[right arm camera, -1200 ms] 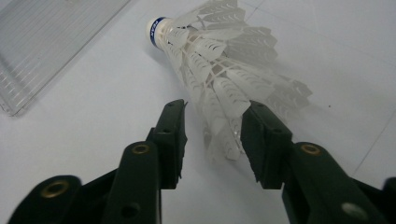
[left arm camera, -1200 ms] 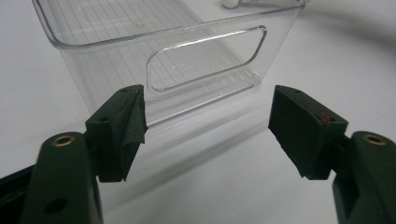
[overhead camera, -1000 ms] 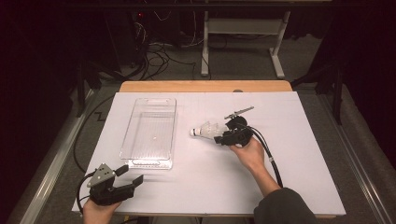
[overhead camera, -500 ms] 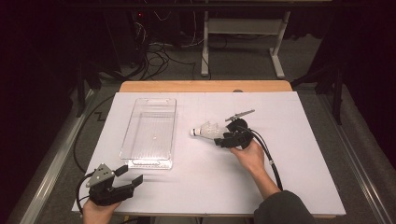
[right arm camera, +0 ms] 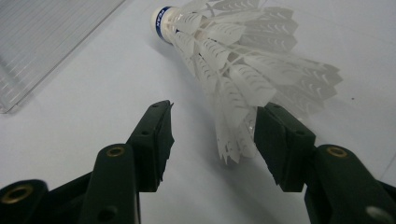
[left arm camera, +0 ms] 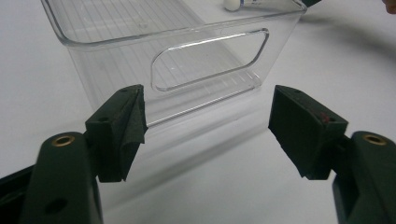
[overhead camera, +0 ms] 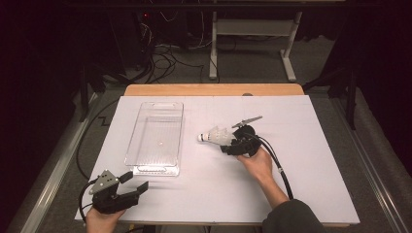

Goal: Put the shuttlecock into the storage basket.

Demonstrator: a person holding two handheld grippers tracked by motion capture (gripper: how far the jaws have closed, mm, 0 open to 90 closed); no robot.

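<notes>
A white feathered shuttlecock (overhead camera: 215, 135) (right arm camera: 243, 60) lies on its side on the white table cover, cork end pointing left toward a clear plastic bin (overhead camera: 133, 143) (left arm camera: 210, 60). My right gripper (overhead camera: 227, 144) (right arm camera: 212, 121) sits just behind its skirt. Its jaws have just been opening, and the edge of the feathers lies between them, close to the right pad, without being pinched. My left gripper (overhead camera: 136, 182) (left arm camera: 208, 112) rests at the table's front left, open and bare, facing the bin's handle end.
The white cover (overhead camera: 316, 145) spreads over a wooden table whose far edge (overhead camera: 214, 90) shows. A cable (overhead camera: 279, 170) trails from the right gripper toward the person. Floor cables (overhead camera: 165, 53) and a metal frame (overhead camera: 252, 29) lie beyond the table.
</notes>
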